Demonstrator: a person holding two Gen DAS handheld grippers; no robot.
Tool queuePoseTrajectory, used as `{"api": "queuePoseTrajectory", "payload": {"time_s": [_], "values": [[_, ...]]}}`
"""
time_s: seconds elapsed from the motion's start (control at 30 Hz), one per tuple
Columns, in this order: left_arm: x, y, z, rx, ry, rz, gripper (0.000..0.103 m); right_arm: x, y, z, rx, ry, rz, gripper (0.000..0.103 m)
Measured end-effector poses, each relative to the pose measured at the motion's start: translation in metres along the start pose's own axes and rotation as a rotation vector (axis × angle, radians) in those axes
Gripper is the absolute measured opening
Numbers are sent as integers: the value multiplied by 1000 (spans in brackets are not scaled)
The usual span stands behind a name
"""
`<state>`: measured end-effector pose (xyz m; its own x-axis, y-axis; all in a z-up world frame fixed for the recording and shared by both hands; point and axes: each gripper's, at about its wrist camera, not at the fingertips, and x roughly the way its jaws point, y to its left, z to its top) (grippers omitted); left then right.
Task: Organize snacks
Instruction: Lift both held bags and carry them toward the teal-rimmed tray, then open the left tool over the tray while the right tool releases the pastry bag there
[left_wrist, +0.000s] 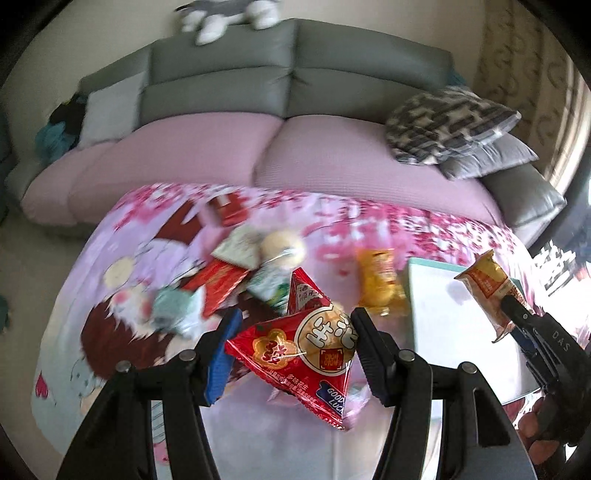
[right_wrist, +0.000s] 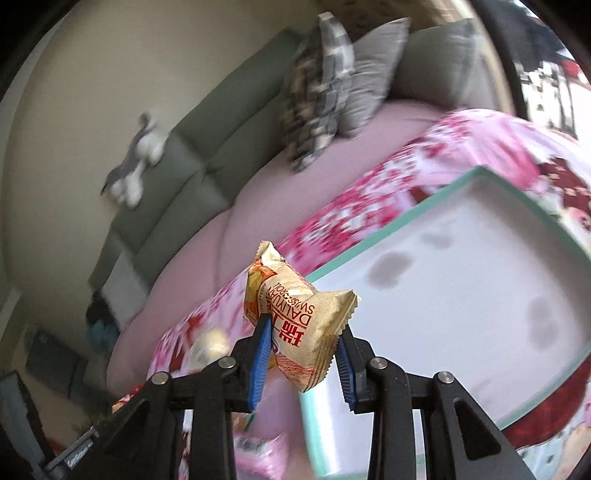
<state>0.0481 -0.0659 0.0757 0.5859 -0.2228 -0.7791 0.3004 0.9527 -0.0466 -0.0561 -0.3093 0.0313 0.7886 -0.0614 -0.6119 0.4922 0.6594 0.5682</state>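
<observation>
My left gripper (left_wrist: 293, 332) is shut on a red peanut snack packet (left_wrist: 299, 354) and holds it above the table. My right gripper (right_wrist: 303, 339) is shut on a tan Swiss-roll packet (right_wrist: 295, 317), held over the near edge of a white box with a mint-green rim (right_wrist: 436, 199). The same packet (left_wrist: 487, 291) and box (left_wrist: 428, 264) show at the right of the left wrist view. Several loose snacks lie in a pile (left_wrist: 236, 273) on the table, and a yellow packet (left_wrist: 378, 282) lies beside the box.
The table wears a pink floral cartoon cloth (left_wrist: 122, 280). Behind it stands a grey sofa with pink seat cushions (left_wrist: 207, 158), patterned pillows (left_wrist: 447, 122) at its right and a plush toy (left_wrist: 229, 14) on its back.
</observation>
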Motion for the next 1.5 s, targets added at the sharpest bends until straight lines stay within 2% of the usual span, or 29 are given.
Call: {"api": "queuePoseTrajectory", "payload": {"time_s": [0.3,0.4,0.6,0.83,0.97,1.2,1.5], "values": [[25,-89,22,145,-28,-81,62,-24,-69,36,135,-124,-146,35],[39,-111,26,168,-8,-113,62,-26,-87,43,171,-135,-174,35],[67,-145,30,188,2,-123,62,-16,-101,48,182,-125,-200,35],[111,-171,32,163,63,-149,62,2,-110,56,159,-122,-239,35],[131,-184,28,158,93,-172,62,10,-120,58,180,-87,-240,35],[146,-198,19,164,98,-190,62,18,-128,61,192,-64,-244,36],[151,-200,11,176,107,-168,63,31,-137,55,225,32,-279,38]]}}
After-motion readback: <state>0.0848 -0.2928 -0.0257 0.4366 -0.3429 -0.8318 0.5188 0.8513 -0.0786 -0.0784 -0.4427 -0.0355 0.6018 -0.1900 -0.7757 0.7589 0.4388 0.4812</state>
